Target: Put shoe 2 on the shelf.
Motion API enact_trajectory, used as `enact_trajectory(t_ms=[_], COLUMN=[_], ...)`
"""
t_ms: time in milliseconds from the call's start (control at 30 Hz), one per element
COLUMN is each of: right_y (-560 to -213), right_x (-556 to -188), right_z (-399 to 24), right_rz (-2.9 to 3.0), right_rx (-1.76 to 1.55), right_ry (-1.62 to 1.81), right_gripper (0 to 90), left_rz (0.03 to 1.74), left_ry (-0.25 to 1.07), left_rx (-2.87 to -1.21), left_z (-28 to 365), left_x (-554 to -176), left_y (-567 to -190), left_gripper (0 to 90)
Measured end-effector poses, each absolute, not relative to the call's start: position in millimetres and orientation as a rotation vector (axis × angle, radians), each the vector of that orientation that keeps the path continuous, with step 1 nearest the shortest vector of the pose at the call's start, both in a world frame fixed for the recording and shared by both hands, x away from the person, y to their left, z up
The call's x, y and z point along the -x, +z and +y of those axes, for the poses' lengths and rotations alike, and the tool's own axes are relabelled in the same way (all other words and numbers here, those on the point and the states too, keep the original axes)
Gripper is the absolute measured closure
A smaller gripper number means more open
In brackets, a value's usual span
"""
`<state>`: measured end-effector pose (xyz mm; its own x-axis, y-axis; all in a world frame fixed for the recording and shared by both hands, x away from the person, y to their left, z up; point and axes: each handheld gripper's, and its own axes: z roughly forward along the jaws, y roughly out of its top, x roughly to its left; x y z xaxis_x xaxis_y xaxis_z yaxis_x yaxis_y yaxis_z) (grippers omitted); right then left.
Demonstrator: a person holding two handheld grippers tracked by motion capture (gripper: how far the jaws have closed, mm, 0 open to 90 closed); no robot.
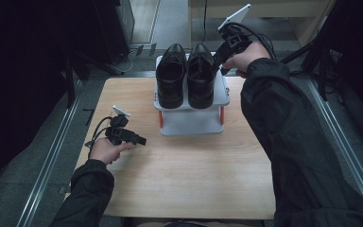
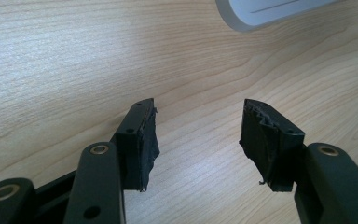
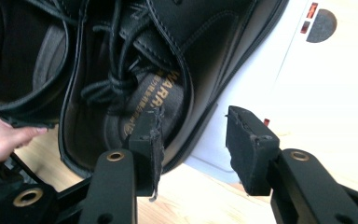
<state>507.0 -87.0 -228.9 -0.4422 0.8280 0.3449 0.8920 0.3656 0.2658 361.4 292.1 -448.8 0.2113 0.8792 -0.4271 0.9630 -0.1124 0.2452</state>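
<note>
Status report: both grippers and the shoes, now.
Right gripper open beside right shoe, holding nothing. Left gripper open, empty, over table. Both shoes on rack. Nothing blocking.

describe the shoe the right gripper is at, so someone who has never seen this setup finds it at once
On the wooden table, find the small white two-tier rack at the far edge; a pair of black lace-up shoes stands on its top shelf. The right-hand shoe is the one, next to the right gripper, whose jaws stand open around its outer rim. Its twin sits to its left, away from either gripper.
</note>
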Motion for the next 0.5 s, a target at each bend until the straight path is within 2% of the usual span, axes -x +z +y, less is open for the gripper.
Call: enact_trajectory(t_ms=[500], right_y=[-241], right_x=[-491], right_z=[-123], right_rz=[-2.512], right_rx=[1.504], right_ry=[-0.719], right_gripper=[50.8], left_rz=[1.705], left_ry=[-0.239], left_rx=[-2.042], left_z=[295], left_x=[-359], left_y=[-450], left_gripper=[45.0])
